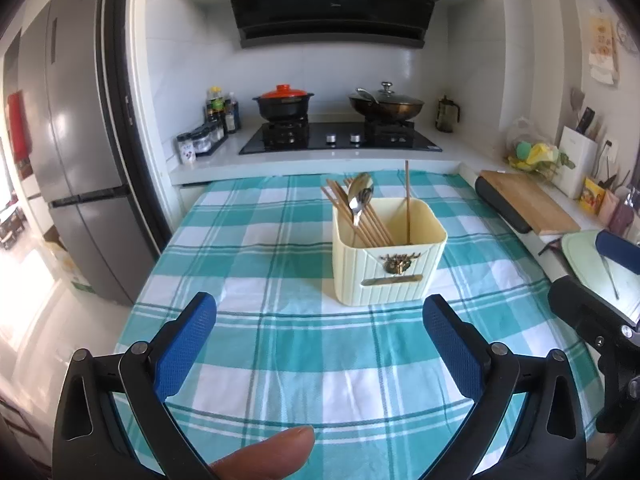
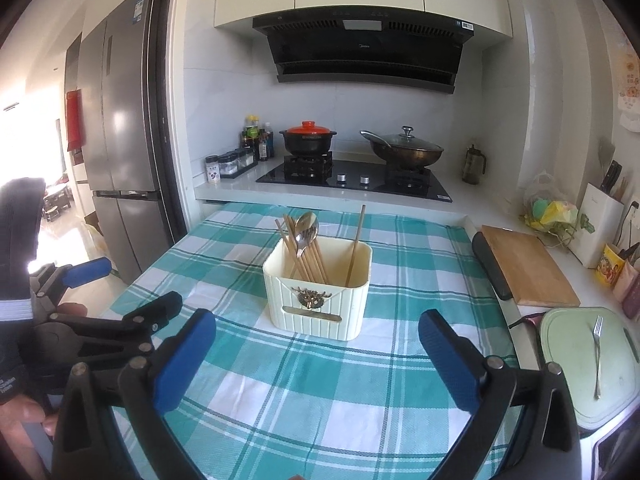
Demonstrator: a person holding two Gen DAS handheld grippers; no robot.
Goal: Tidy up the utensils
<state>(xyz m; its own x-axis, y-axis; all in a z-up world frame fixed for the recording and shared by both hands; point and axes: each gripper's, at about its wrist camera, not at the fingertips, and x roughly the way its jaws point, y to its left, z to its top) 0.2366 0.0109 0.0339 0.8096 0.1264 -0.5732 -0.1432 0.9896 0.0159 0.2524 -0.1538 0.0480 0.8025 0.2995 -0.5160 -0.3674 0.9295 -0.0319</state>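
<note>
A cream utensil holder [image 1: 390, 258] [image 2: 318, 298] stands on the teal checked tablecloth [image 1: 280, 240] [image 2: 248, 240]. It holds several wooden chopsticks [image 1: 362, 216] [image 2: 308, 254], metal spoons [image 1: 360, 196] [image 2: 306, 234] and one chopstick standing apart [image 1: 407, 204] [image 2: 355, 246]. A metal fork [image 2: 597, 354] [image 1: 610, 276] lies on a pale green board [image 2: 568, 368] at the right. My left gripper [image 1: 320, 344] is open and empty, short of the holder. My right gripper [image 2: 318, 358] is open and empty, also short of the holder.
A wooden cutting board [image 2: 528, 270] [image 1: 528, 206] lies on the right counter. A hob with a red-lidded pot [image 2: 308, 140] and a wok [image 2: 404, 150] is behind the table. A fridge [image 2: 120, 140] stands left. A knife block [image 2: 602, 228] stands far right.
</note>
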